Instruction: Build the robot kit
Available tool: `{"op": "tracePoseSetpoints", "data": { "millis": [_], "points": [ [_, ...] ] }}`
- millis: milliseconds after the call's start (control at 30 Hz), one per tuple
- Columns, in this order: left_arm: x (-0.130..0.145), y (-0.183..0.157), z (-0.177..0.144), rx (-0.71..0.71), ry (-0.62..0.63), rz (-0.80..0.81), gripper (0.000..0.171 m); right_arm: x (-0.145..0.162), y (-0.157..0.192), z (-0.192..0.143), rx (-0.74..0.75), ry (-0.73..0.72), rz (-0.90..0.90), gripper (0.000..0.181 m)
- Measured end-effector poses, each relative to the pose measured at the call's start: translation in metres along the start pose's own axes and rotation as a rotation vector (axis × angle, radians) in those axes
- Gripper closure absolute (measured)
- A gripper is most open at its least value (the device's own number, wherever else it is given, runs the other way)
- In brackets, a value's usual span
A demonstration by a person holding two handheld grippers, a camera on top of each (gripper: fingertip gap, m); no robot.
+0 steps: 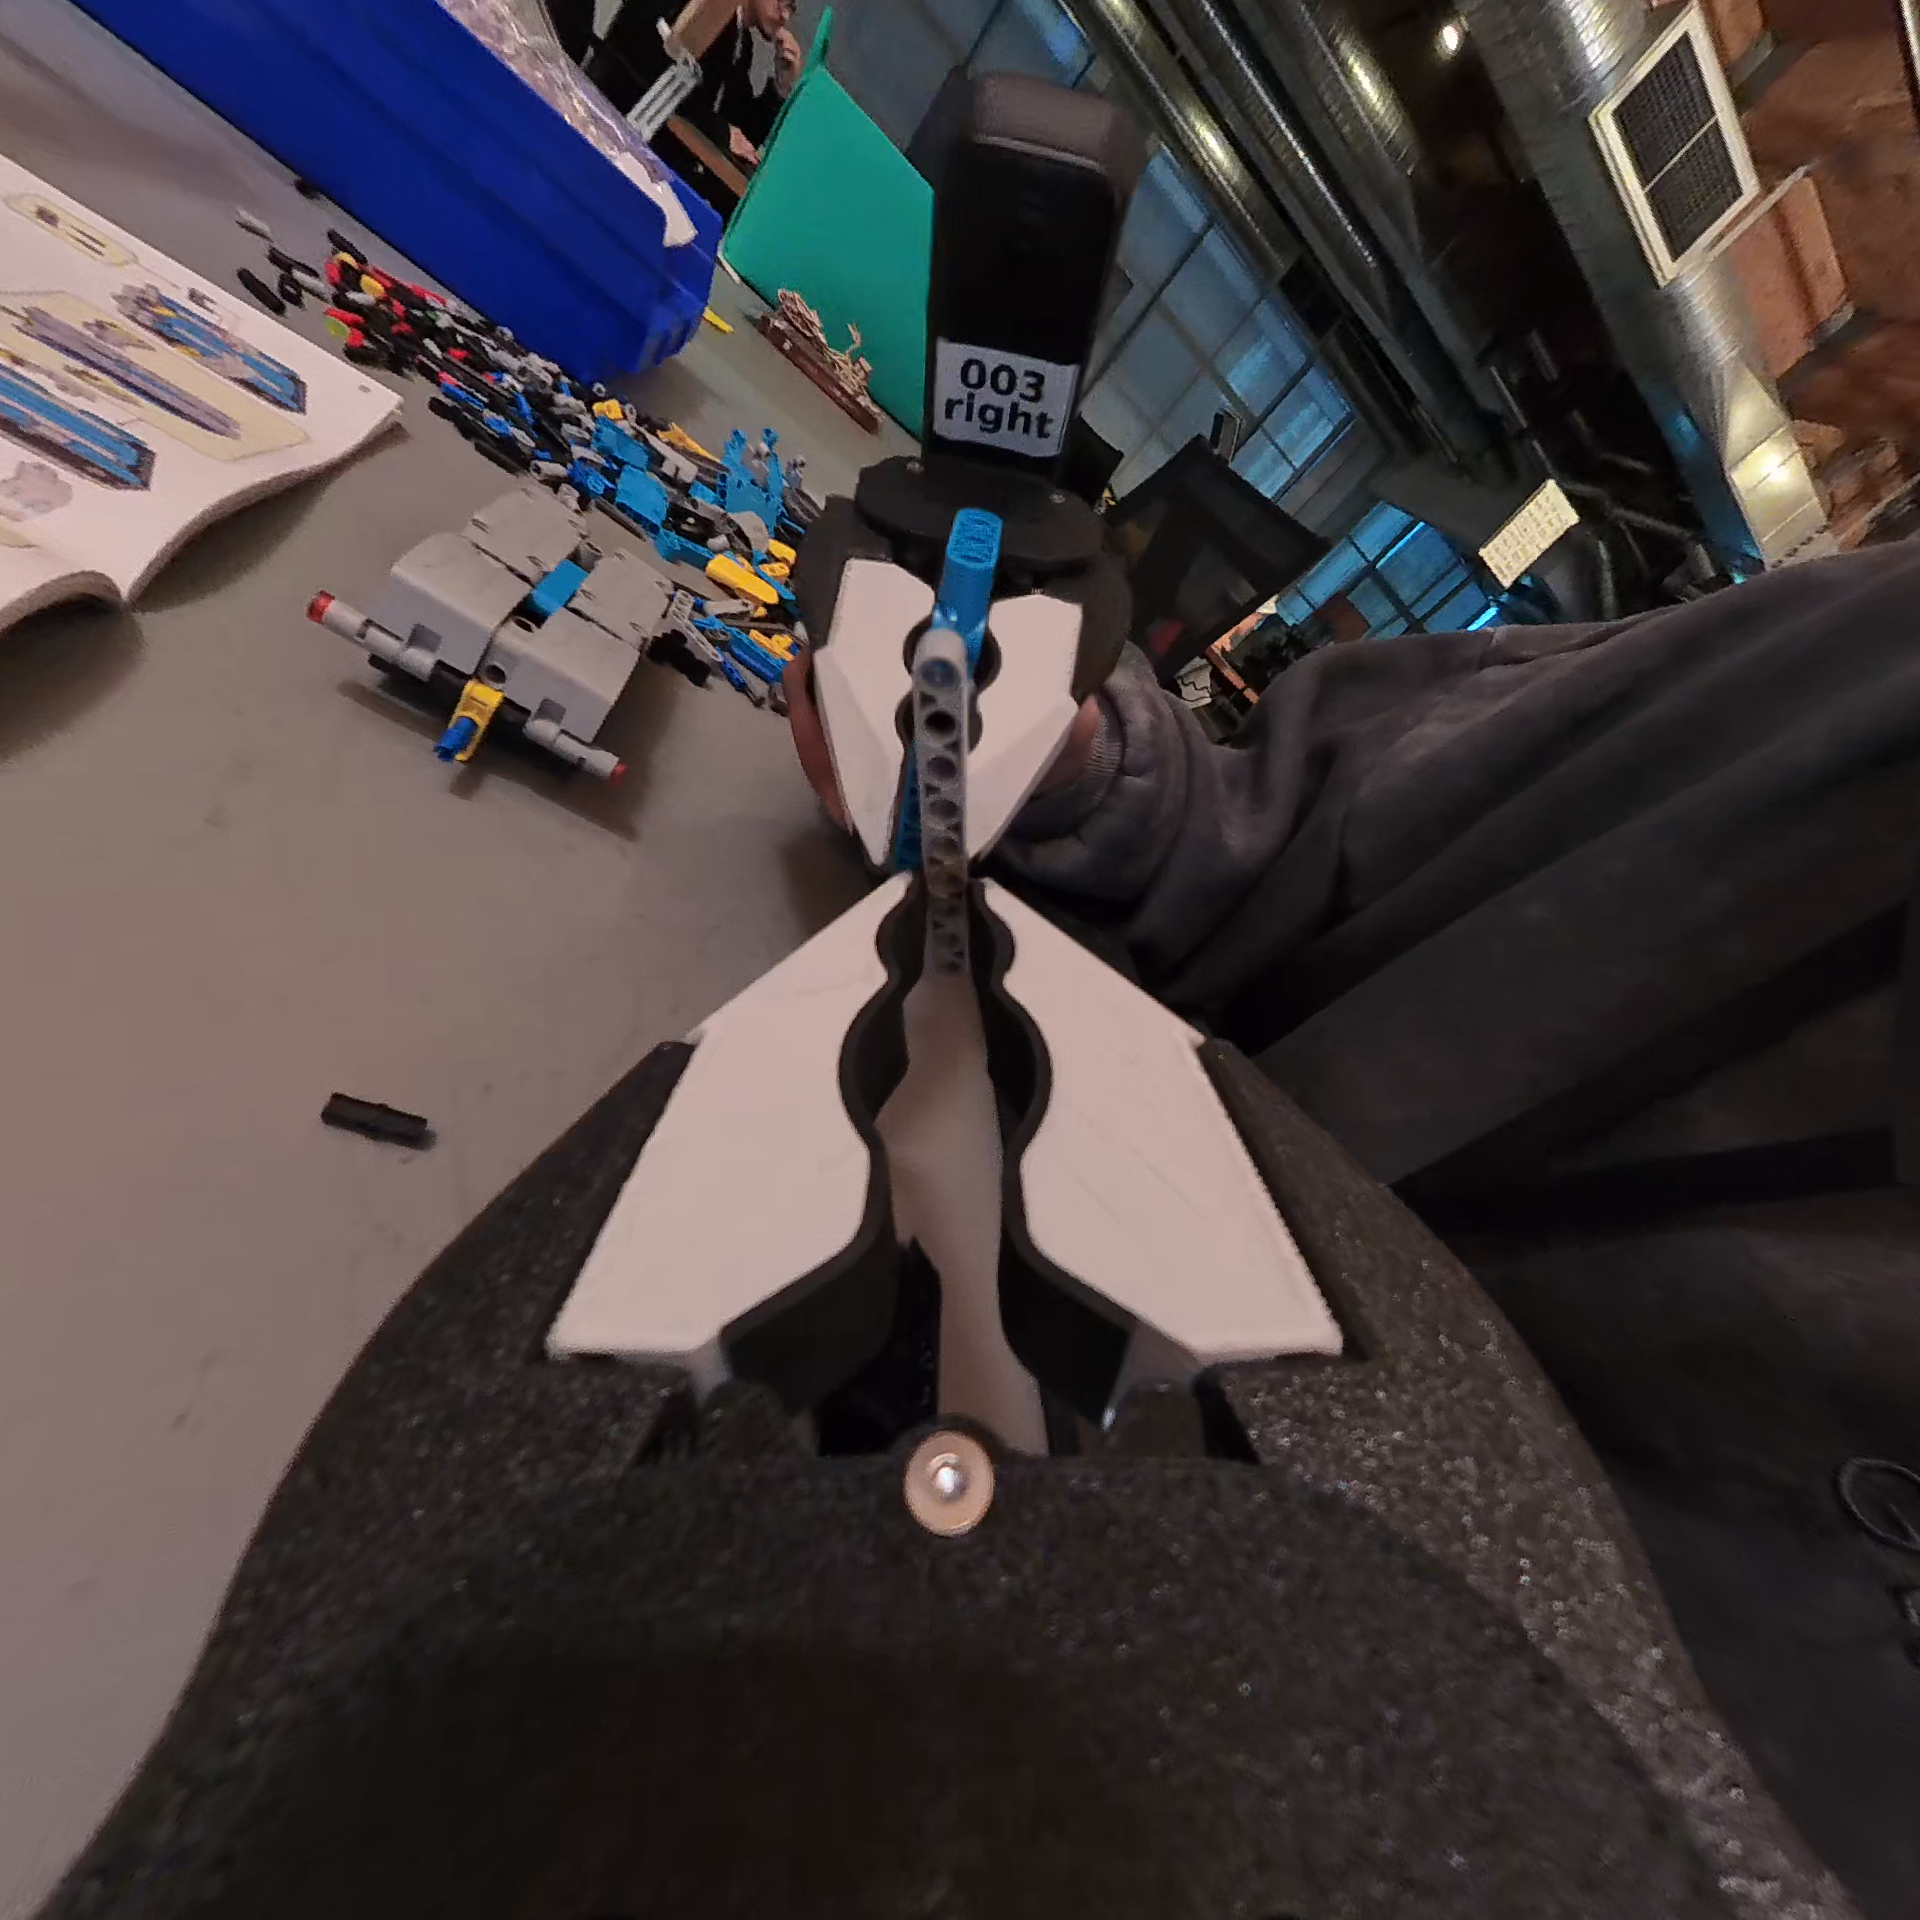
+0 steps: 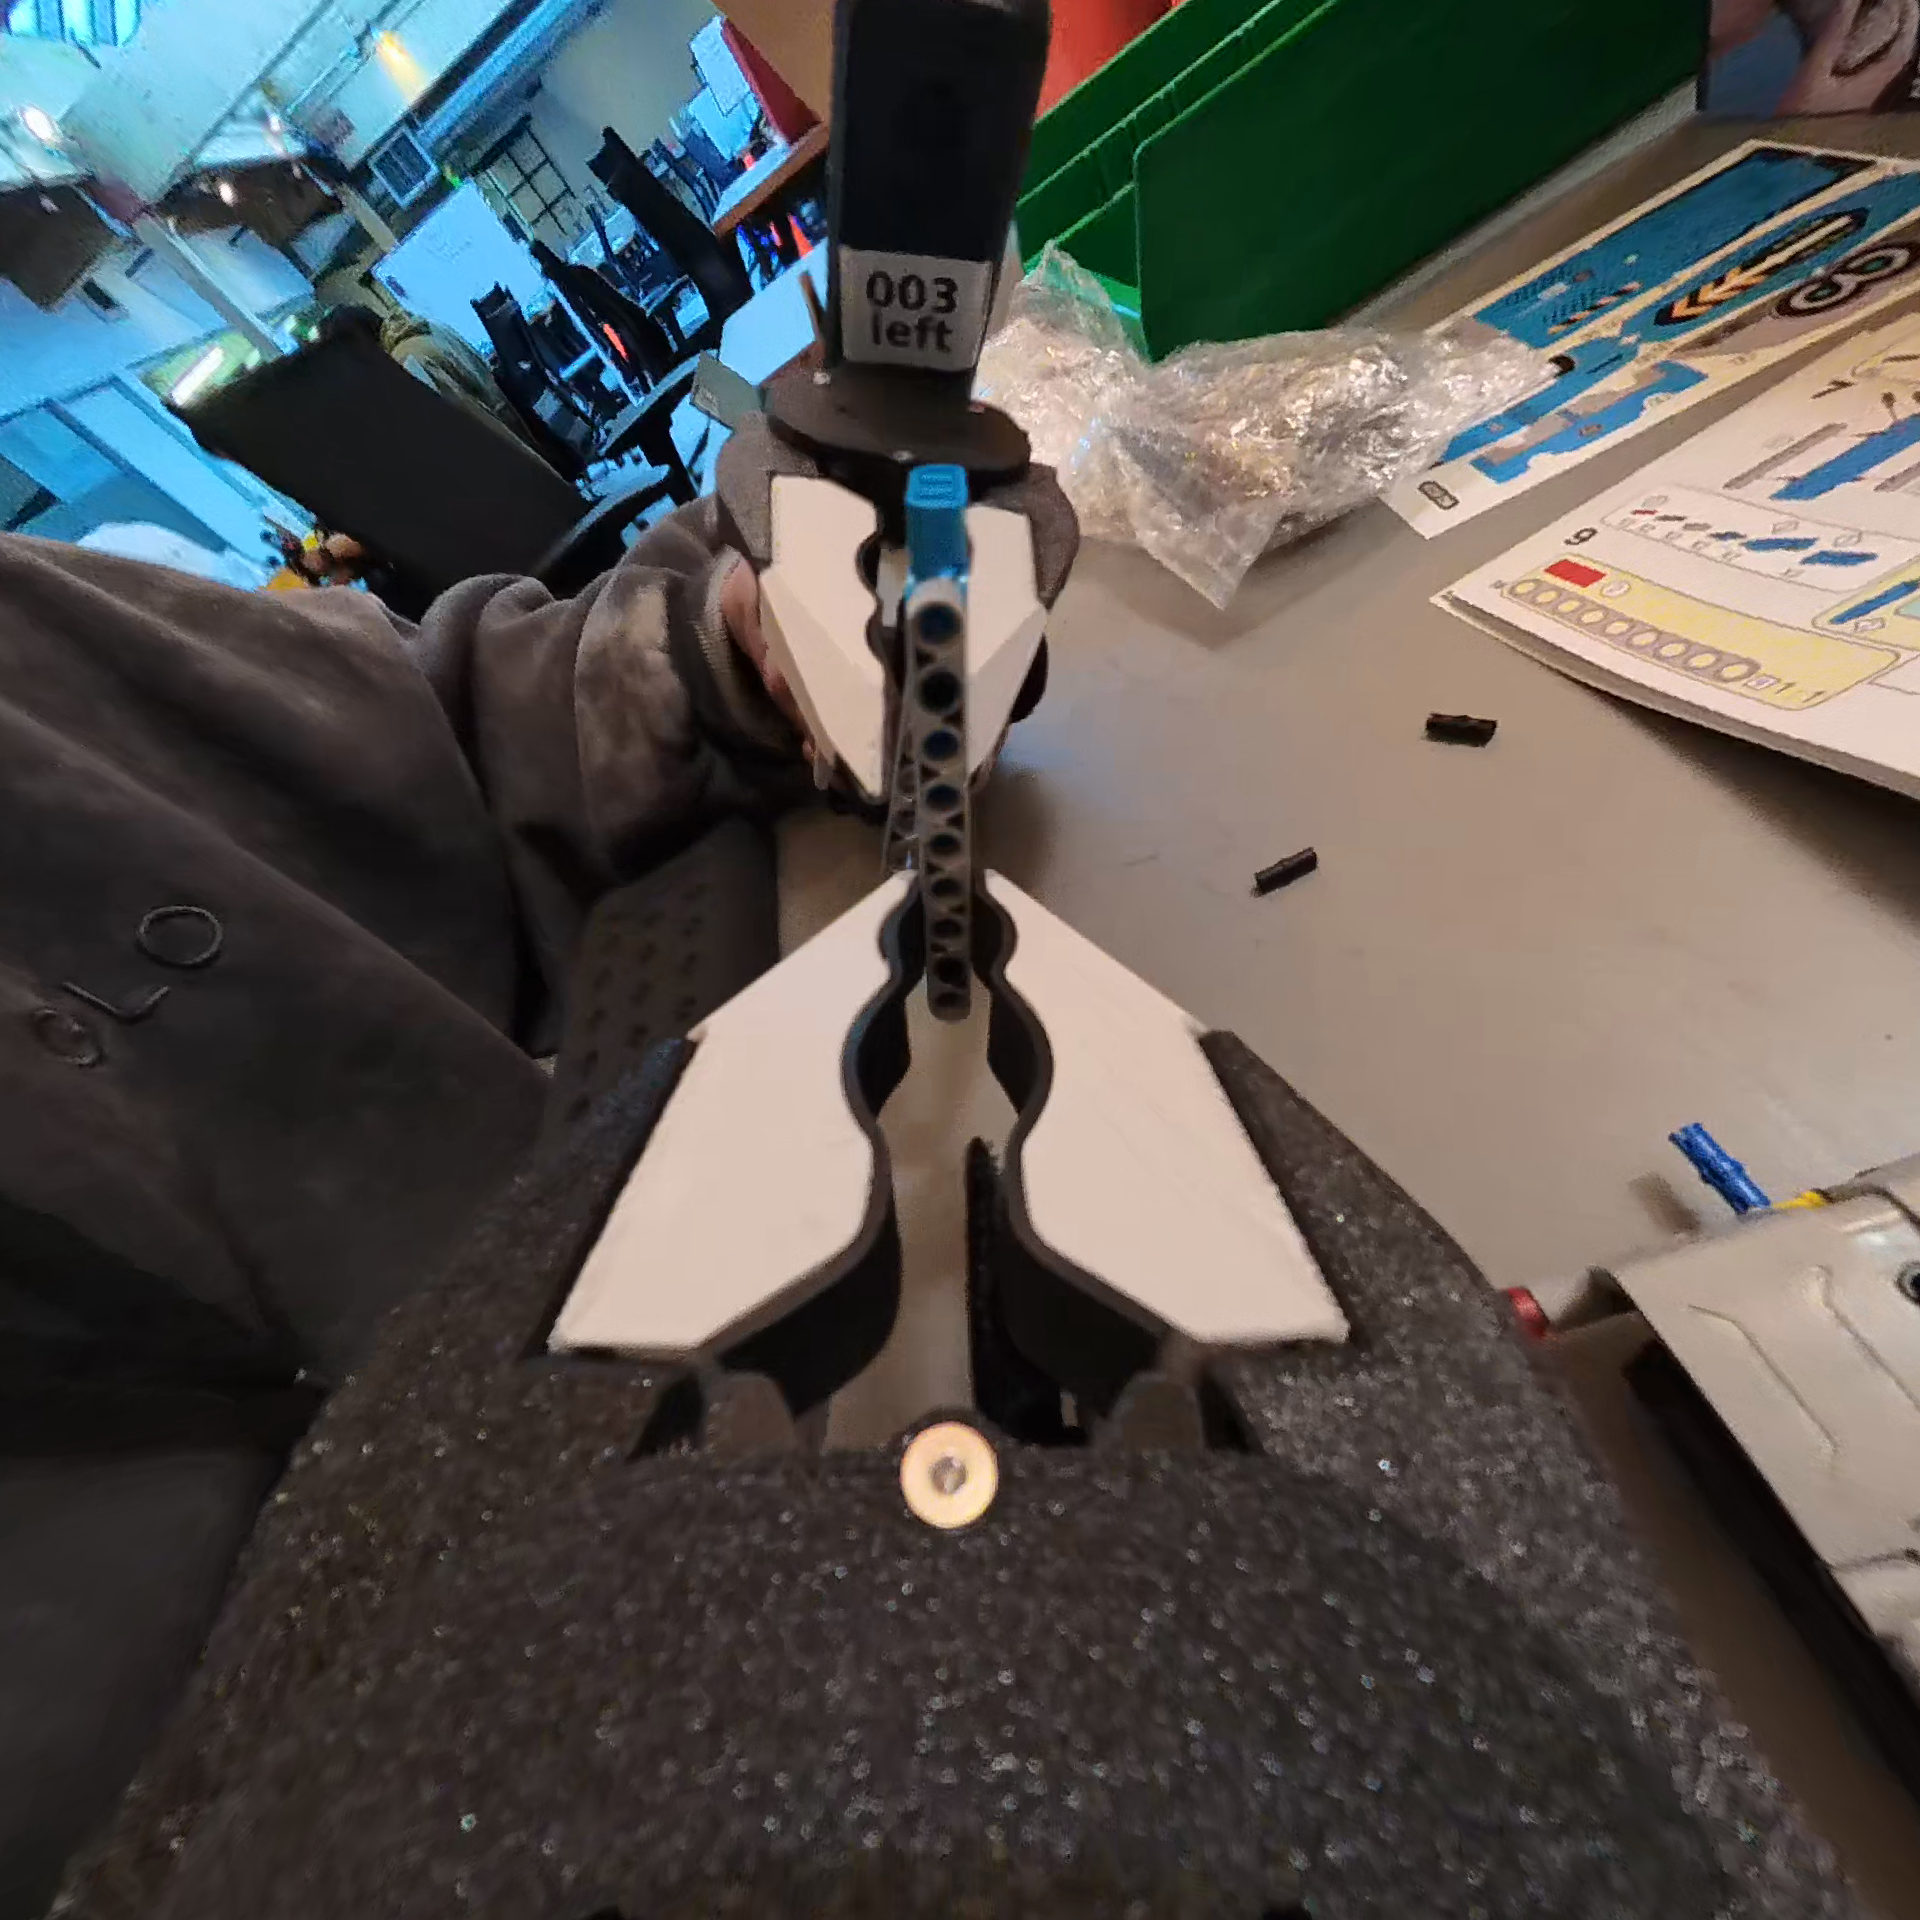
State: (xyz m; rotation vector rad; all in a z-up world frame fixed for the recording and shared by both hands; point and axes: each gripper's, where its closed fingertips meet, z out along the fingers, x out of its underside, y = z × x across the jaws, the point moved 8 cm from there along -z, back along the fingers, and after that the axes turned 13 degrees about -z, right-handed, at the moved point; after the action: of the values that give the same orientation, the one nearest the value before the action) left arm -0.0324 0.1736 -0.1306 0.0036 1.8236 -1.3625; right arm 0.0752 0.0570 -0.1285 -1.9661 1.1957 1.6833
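A grey holed beam (image 1: 935, 748) joined to a blue part (image 1: 971, 551) hangs in the air between my two grippers, which face each other tip to tip. My left gripper (image 1: 940, 894) is shut on the beam's near end. The right gripper (image 1: 930, 857) is shut on the same assembly from the far side, with the blue part rising between its fingers. In the right wrist view my right gripper (image 2: 943, 888) is shut on the grey beam (image 2: 940, 748). The left gripper (image 2: 899, 800) grips the far part, below the blue piece (image 2: 935, 520).
On the grey table (image 1: 260, 935) are a grey model (image 1: 520, 634), a pile of small parts (image 1: 623, 447), an open booklet (image 1: 125, 416), a blue bin (image 1: 416, 156) and a black pin (image 1: 376, 1119). The right wrist view shows a plastic bag (image 2: 1226, 416), a green bin (image 2: 1351, 156) and a dark sleeve (image 2: 312, 779). My left and right fingertips are right by each other. From the right gripper's tips to the black pin (image 1: 376, 1119) is close to 10 centimetres. My right wrist view (image 2: 1282, 864) looks at it from another angle.
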Motion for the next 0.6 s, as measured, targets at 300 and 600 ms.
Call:
{"op": "tracePoseSetpoints", "data": {
  "millis": [300,600],
  "points": [
    [0.0007,-0.0053,0.0009,-0.032,0.019,0.089,0.165,-0.0011,-0.0017,-0.0029,-0.076,-0.046,0.108,0.176],
    [0.0008,-0.0009,0.0007,-0.010,0.005,0.047,0.165,-0.0001,-0.0014,-0.0027,-0.115,-0.068,0.163,0.176]
  ]
}}
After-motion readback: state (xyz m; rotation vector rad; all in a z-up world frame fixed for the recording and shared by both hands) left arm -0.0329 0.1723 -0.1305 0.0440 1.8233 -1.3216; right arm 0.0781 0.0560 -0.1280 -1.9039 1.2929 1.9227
